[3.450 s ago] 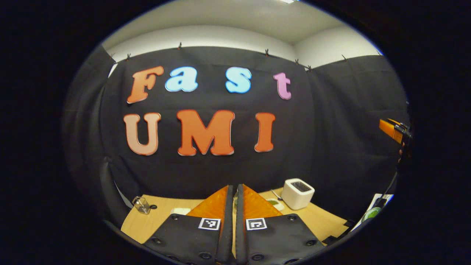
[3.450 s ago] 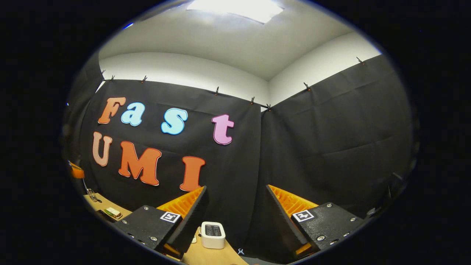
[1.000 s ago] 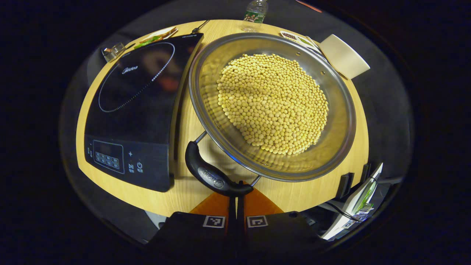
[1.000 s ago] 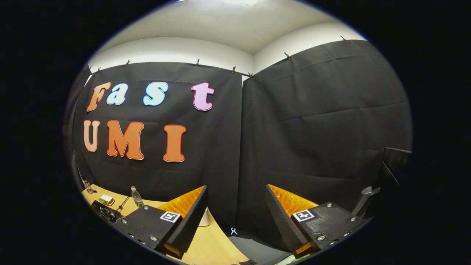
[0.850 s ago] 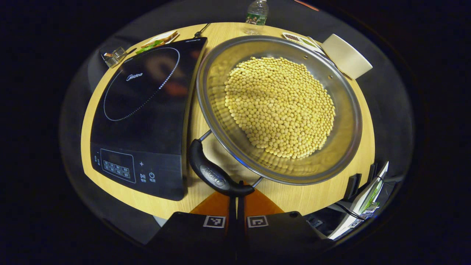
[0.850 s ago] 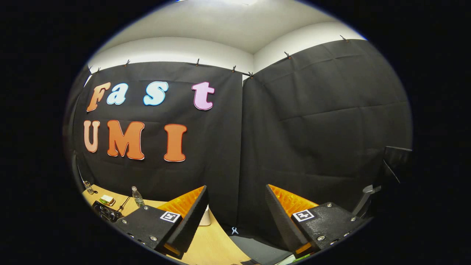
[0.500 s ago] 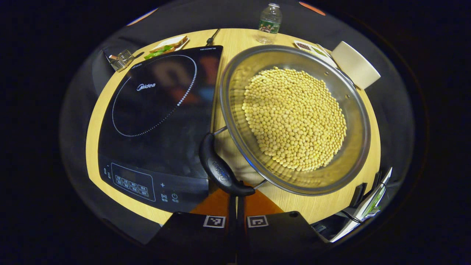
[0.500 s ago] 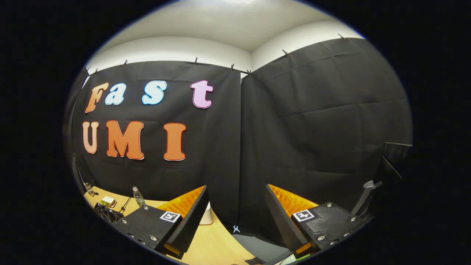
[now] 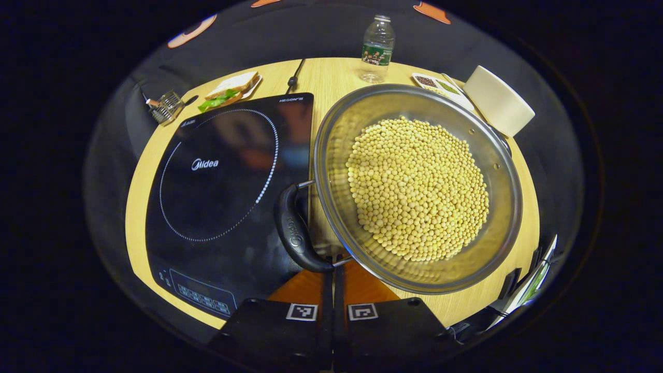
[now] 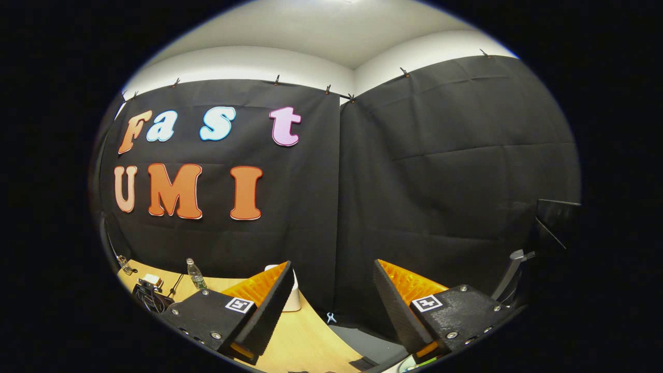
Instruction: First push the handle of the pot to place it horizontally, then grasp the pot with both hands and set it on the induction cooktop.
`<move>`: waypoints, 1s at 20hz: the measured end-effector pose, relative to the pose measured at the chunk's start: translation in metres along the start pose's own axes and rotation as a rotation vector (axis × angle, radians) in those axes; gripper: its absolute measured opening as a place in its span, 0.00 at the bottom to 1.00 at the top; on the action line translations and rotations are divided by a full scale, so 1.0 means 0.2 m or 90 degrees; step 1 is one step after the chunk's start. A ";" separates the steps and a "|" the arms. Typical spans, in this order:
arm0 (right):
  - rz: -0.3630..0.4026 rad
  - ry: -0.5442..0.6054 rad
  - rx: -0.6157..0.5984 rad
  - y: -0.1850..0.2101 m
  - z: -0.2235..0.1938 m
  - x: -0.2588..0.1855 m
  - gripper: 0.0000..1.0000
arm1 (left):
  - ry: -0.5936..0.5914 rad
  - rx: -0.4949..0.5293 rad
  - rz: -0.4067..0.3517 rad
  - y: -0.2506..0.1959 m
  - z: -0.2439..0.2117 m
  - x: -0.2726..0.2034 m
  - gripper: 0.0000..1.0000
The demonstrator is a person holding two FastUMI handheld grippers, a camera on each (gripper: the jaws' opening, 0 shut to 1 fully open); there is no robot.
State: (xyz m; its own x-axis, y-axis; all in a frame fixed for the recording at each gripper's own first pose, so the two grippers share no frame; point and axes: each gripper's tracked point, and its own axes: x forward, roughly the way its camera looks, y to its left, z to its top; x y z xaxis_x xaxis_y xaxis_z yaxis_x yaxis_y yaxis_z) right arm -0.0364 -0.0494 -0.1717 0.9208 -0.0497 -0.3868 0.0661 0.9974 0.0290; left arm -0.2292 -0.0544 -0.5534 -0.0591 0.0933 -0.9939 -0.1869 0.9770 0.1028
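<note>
Half a second has swung the handle [image 9: 295, 233] from 6 toward 8 o'clock of the pot [image 9: 414, 186], beside the cooktop [image 9: 222, 197]. Your left gripper [image 9: 332, 269], jaws pressed together, nudges it; keep pushing. Right gripper [image 10: 331, 300] waits, jaws spread.

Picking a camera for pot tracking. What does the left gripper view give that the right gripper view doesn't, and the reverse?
Left gripper view: the pot full of beans, its handle, and the left gripper, shut, with its tips at the handle's near end.
Right gripper view: the right gripper, open and held up in the air, facing the booth's cloth wall and ceiling.
Shared: the table, water bottle and white container. A dark shape at the table's far end may be the cooktop.
</note>
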 end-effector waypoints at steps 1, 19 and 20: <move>0.001 0.000 -0.002 0.02 0.00 0.00 0.95 | -0.005 0.006 0.000 0.00 0.02 0.01 0.07; -0.020 0.045 -0.047 0.32 -0.01 -0.04 0.95 | -0.095 0.141 -0.042 -0.01 0.56 0.20 0.08; -0.036 0.047 -0.045 0.31 0.00 -0.05 0.95 | -0.095 0.149 -0.048 -0.01 0.58 0.21 0.08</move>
State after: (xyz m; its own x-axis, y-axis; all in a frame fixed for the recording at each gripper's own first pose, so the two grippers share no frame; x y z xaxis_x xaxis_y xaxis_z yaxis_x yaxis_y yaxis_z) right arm -0.0422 0.0128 -0.1658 0.8853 -0.1044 -0.4532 0.0871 0.9945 -0.0588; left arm -0.1179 -0.0307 -0.5994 0.0952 0.0293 -0.9950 0.0472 0.9983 0.0340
